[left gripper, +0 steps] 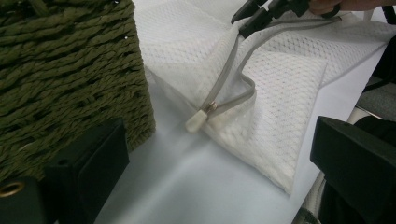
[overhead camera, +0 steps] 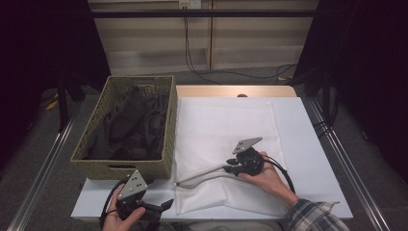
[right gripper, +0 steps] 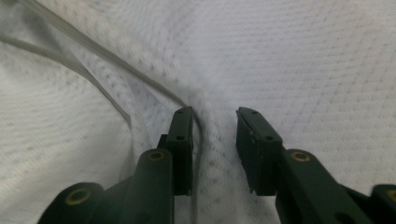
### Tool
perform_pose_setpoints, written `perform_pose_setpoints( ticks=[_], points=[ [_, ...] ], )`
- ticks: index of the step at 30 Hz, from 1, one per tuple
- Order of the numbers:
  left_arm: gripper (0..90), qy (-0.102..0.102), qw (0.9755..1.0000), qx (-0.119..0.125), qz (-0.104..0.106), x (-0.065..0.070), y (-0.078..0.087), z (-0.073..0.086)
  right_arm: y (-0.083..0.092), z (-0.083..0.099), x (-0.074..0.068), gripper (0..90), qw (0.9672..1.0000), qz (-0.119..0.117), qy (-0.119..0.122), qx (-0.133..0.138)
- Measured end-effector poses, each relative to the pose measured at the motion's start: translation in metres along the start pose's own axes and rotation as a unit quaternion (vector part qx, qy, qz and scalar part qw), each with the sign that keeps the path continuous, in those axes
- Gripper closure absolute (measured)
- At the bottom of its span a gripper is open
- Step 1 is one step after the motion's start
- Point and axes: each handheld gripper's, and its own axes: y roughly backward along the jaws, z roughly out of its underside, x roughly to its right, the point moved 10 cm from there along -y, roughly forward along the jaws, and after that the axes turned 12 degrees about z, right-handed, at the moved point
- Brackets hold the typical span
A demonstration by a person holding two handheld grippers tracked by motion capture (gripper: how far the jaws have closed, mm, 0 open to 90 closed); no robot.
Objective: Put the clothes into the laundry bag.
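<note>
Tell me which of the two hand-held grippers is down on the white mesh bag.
The right hand-held gripper: its open jaws rest on the white mesh bag beside the grey zipper. The left hand-held gripper sits off the bag, near the wicker basket.

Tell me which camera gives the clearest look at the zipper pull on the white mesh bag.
The left gripper view: the zipper pull lies close and sharp at the bag's corner. The high view shows it as a tiny tip. The right gripper view shows blurred zipper tape, no pull.
</note>
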Motion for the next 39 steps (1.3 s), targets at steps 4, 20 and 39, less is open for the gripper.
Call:
perform_pose_setpoints(
  ticks=[4, 20, 39],
  points=[
    [4.1, -0.001, 1.0000, 0.000, 0.000, 0.000, 0.000, 0.000, 0.005, 0.006, 0.002, 59.7, 1.0000, 0.005, -0.004, -0.004],
    [4.2, -0.001, 1.0000, 0.006, 0.001, 0.001, 0.001, -0.003, 0.032, -0.016, 0.000, 87.9, 0.9975, -0.031, -0.046, 0.043],
    [4.5, -0.002, 0.9999, 0.014, -0.003, 0.003, 0.007, -0.003, 0.058, -0.042, 0.005, 88.2, 0.9915, -0.052, -0.077, 0.090]
  ],
)
